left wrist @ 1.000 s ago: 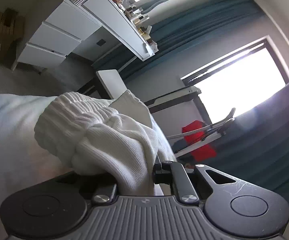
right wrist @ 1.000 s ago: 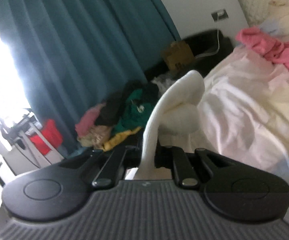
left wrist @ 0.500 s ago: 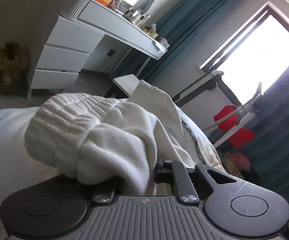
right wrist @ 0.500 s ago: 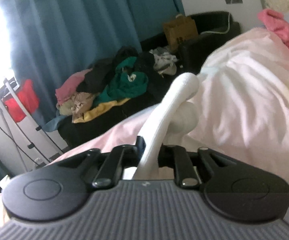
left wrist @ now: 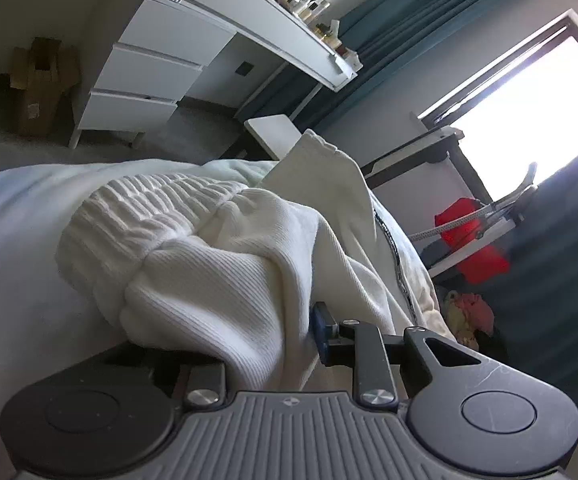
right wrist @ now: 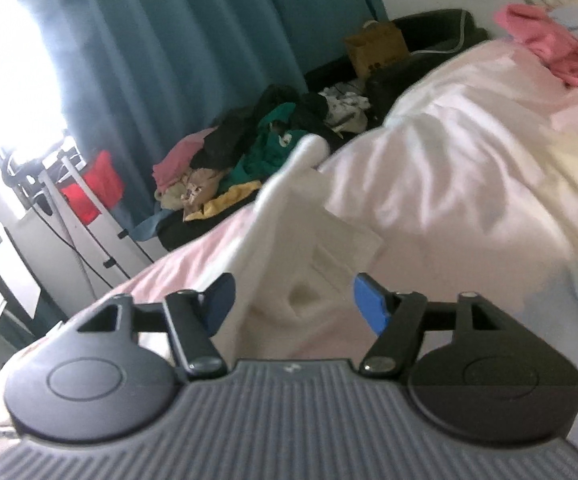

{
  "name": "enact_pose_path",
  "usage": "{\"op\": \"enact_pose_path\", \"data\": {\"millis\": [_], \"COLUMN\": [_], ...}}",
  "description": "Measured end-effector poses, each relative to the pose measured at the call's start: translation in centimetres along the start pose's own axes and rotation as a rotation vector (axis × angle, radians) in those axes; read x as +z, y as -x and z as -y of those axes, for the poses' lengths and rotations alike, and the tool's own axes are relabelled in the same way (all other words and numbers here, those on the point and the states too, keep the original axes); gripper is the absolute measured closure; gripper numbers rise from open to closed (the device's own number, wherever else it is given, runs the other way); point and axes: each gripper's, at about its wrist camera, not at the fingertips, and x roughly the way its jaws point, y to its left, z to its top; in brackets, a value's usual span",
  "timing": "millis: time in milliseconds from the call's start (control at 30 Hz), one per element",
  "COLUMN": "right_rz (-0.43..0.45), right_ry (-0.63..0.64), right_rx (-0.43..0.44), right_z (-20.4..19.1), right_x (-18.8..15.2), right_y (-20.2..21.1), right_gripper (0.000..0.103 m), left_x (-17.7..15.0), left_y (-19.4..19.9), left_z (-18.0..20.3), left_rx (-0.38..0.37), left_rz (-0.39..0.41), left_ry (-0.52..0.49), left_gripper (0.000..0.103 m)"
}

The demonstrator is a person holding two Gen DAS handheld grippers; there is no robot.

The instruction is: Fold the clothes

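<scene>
On the bed (right wrist: 469,168), spread with pale sheets, lies the white ribbed garment (left wrist: 217,264), bunched in thick folds against the left tool (left wrist: 273,340). Left tool low over the mattress, tilted, clenched on a fold of the knit; one blue pad (left wrist: 321,332) peeking beside the cloth, the other buried under it. Right tool (right wrist: 291,304) also low, pointing across the bed toward the teal curtain (right wrist: 169,40), released, its blue pads (right wrist: 371,306) spread wide with a white strip of the same garment (right wrist: 289,184) between them, touching neither. Beyond the bed edge, a heap of mixed clothes (right wrist: 249,152) on the floor. Near the pillows, a pink cloth (right wrist: 549,48). Farther back, a brown paper bag (right wrist: 377,48), contents not visible.
</scene>
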Motion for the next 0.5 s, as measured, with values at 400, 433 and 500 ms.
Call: {"op": "enact_pose_path", "data": {"millis": [400, 433, 500], "right_rz": [-0.028, -0.027, -0.027], "right_ry": [-0.102, -0.104, -0.111], "right_rx": [0.068, 0.07, 0.068], "right_z": [-1.1, -1.5, -2.2], "right_x": [-1.9, -1.9, -2.0], "right_y": [-0.6, -1.2, -2.8], "right_gripper": [0.049, 0.049, 0.049], "left_x": [-0.9, -0.9, -0.9], "left_y": [-0.3, -0.5, -0.8], "left_z": [-1.2, -1.2, -1.3], "left_rx": [-0.007, -0.009, -0.014], "left_rz": [-0.076, -0.077, -0.075], "left_ry": [0.043, 0.047, 0.056], "left_gripper": [0.057, 0.057, 0.057]}}
